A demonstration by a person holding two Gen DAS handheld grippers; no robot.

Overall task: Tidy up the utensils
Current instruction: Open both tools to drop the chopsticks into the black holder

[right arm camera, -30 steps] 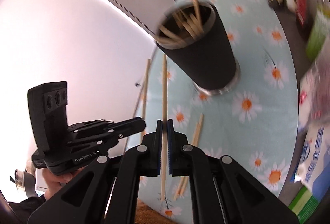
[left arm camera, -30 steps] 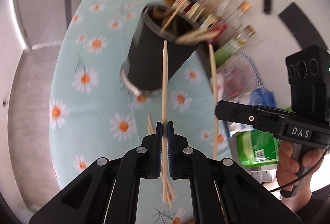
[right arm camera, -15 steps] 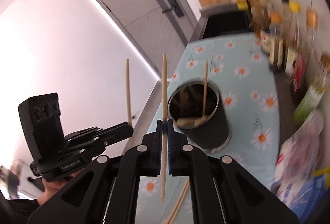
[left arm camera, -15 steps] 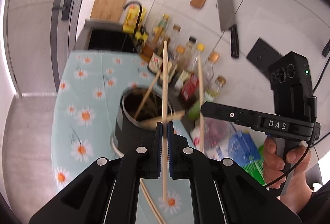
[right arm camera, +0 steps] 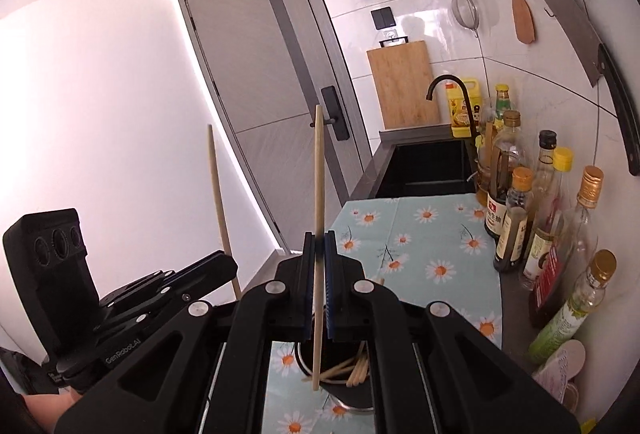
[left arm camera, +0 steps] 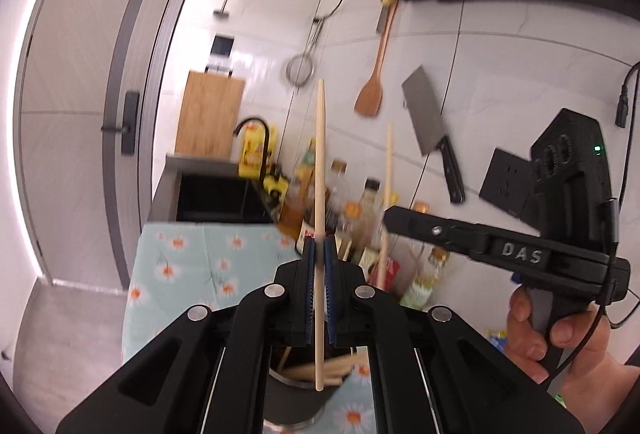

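Spreading under everything, the daisy-print cloth (right arm camera: 420,230) carries a dark utensil cup (right arm camera: 352,390) with chopsticks inside; above it the left gripper (left arm camera: 319,246) pinches an upright chopstick (left arm camera: 320,154), and beside it the right gripper (right arm camera: 319,242) is clamped on its own chopstick (right arm camera: 319,170), both tips over the cup

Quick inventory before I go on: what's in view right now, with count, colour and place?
chopstick: two held, pale wood, one upright in each gripper
holder: one, black, below grippers, holding more chopsticks
cloth: one, light blue with daisies, on counter
bottles: several, mixed colours, along wall
cleaver: one, steel with black handle, on wall
spatula: one, wooden, on wall
strainer: one, metal, on wall
cutting board: one, wooden, behind sink
left gripper: black, shut on chopstick
right gripper: black, shut on chopstick
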